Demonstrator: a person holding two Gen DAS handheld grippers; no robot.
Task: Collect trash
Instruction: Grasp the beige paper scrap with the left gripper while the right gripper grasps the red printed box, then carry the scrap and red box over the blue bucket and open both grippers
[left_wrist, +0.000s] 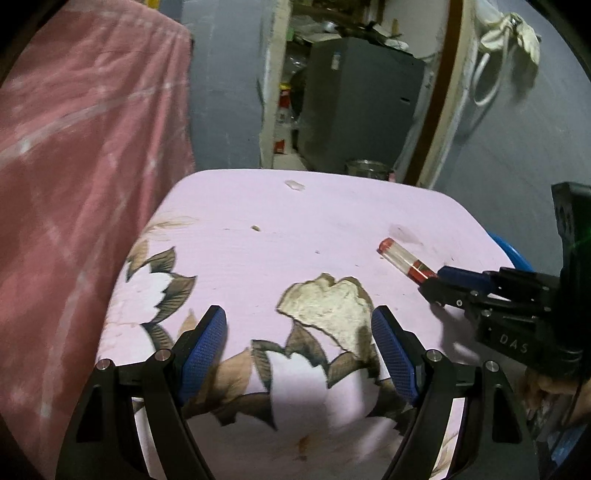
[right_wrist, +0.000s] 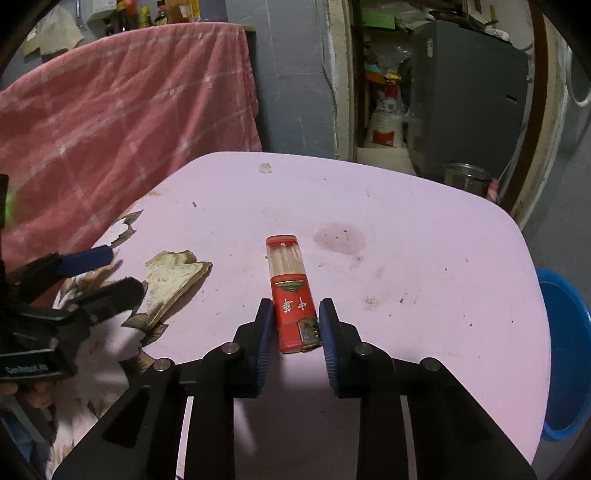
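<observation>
A red lighter (right_wrist: 291, 295) with a clear end lies on the pink floral table (right_wrist: 424, 229). My right gripper (right_wrist: 295, 306) has its blue pads against both sides of the lighter's red end. In the left wrist view this gripper (left_wrist: 430, 280) comes in from the right and holds the lighter (left_wrist: 404, 260) at its near end. A dirty beige scrap of paper (left_wrist: 328, 306) lies flat in the table's middle. My left gripper (left_wrist: 299, 332) hovers open over it with nothing between its pads. From the right wrist view the left gripper (right_wrist: 122, 273) sits beside the scrap (right_wrist: 173, 280). A small pale scrap (right_wrist: 265, 168) lies near the far edge.
A pink checked cloth (right_wrist: 110, 110) hangs to the left of the table. A blue basin (right_wrist: 565, 354) sits low off the right edge. Beyond the far edge stand a metal pot (right_wrist: 467, 177) and a grey cabinet (right_wrist: 465, 92) in a doorway. A tiny crumb (left_wrist: 255, 228) lies on the tabletop.
</observation>
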